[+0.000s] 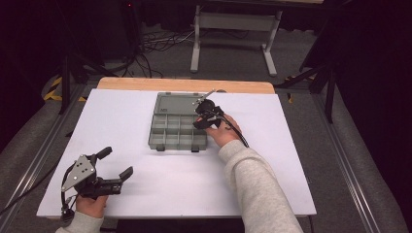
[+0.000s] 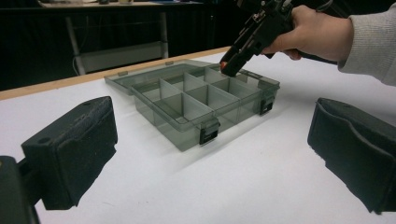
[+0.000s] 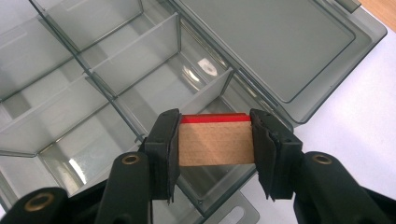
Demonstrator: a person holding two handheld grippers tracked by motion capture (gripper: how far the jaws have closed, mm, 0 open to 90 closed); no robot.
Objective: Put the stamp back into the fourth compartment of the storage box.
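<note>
A grey see-through organizer box (image 1: 171,131) lies mid-table, its lid (image 1: 180,103) folded flat behind it and its compartments (image 3: 116,93) bare. My right gripper (image 1: 201,122) hovers over the box's right rear corner, shut on a small wooden block (image 3: 215,143) with a red face (image 3: 215,118). The block hangs above a corner compartment. The left gripper view shows that gripper (image 2: 233,60) tilted down over the box (image 2: 205,100). My left gripper (image 1: 116,162) rests low at the near left, its pads (image 2: 74,149) wide apart and holding nothing.
The white table top (image 1: 145,194) has a wooden strip (image 1: 184,84) along its far edge. Metal rails (image 1: 340,155) run down both sides. Beyond stand a white desk frame (image 1: 235,22) and floor cables (image 1: 155,41).
</note>
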